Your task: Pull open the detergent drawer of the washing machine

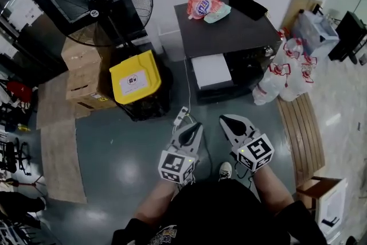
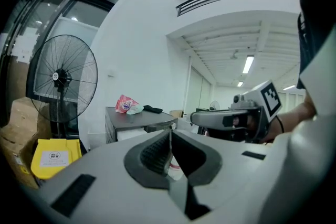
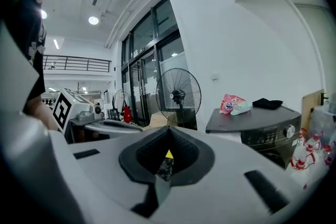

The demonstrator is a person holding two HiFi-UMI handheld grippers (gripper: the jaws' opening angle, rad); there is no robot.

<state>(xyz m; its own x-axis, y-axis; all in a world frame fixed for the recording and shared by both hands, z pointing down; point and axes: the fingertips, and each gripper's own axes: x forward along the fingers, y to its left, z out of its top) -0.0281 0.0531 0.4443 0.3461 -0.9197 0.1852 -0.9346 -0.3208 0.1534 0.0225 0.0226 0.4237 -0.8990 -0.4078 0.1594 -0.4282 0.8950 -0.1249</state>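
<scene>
The washing machine (image 1: 228,31) stands ahead with a dark grey top. Its white detergent drawer front (image 1: 212,70) is at the front's left, beside the black control panel (image 1: 248,69). I see the same drawer (image 2: 127,134) in the left gripper view, and the panel with its knob (image 3: 286,131) in the right gripper view. My left gripper (image 1: 195,128) (image 2: 169,131) and right gripper (image 1: 227,120) (image 3: 168,128) are held side by side over the floor. Both stand well short of the machine, shut and empty.
A pink detergent bag (image 1: 202,6) and a black cloth (image 1: 248,4) lie on the machine's top. A standing fan (image 1: 100,0), cardboard boxes (image 1: 86,74) and a yellow-lidded bin (image 1: 135,76) are at the left. A power strip (image 1: 181,116) lies on the floor. White bags (image 1: 281,74) and wooden slats (image 1: 301,129) are at the right.
</scene>
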